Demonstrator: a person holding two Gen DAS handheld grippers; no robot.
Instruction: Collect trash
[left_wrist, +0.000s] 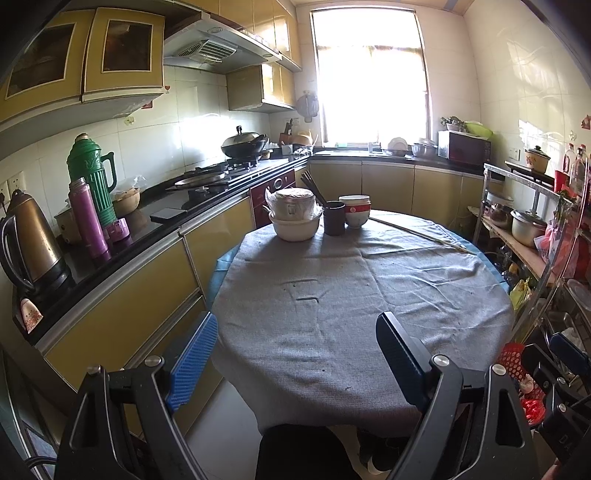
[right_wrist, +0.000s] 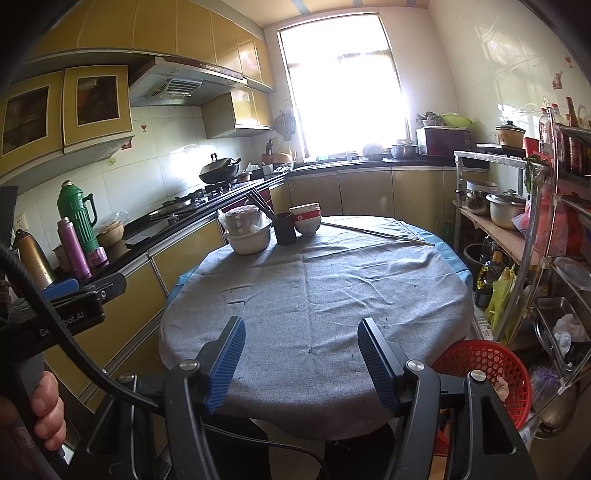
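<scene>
From the left wrist view, the left claw (left_wrist: 297, 363) hung spread wide over the near edge of the round table (left_wrist: 369, 295), nothing between its blue pads. The grey cloth looked nearly bare: only dark specks, too small to name, dotted it. At the far side stood a plastic-wrapped tub in a white bowl (left_wrist: 293, 216), a dark cup of chopsticks (left_wrist: 333, 218) and stacked bowls (left_wrist: 354, 210), with a thin stick (left_wrist: 421, 234) lying beyond them. A red basket (left_wrist: 511, 356), the likely place for trash, sat low beside the table on the right, touching nothing on it. No writing could be read here.

From the right wrist view, the right claw (right_wrist: 301, 360) was also spread, less widely, and empty, aimed across the same cloth. The basket (right_wrist: 487, 369) sat just beside its right finger, below the table's rim; what lay inside was unclear. On the other gripper's body at left, pale lettering read partly as "bot.AI" (right_wrist: 72, 320), the start hidden by a cable.

I judged the step to be the very start or the very end: no trash was held, and none was plainly visible. The next move called for picking a target, perhaps the stick or the wrapped tub, and reaching far across.
</scene>
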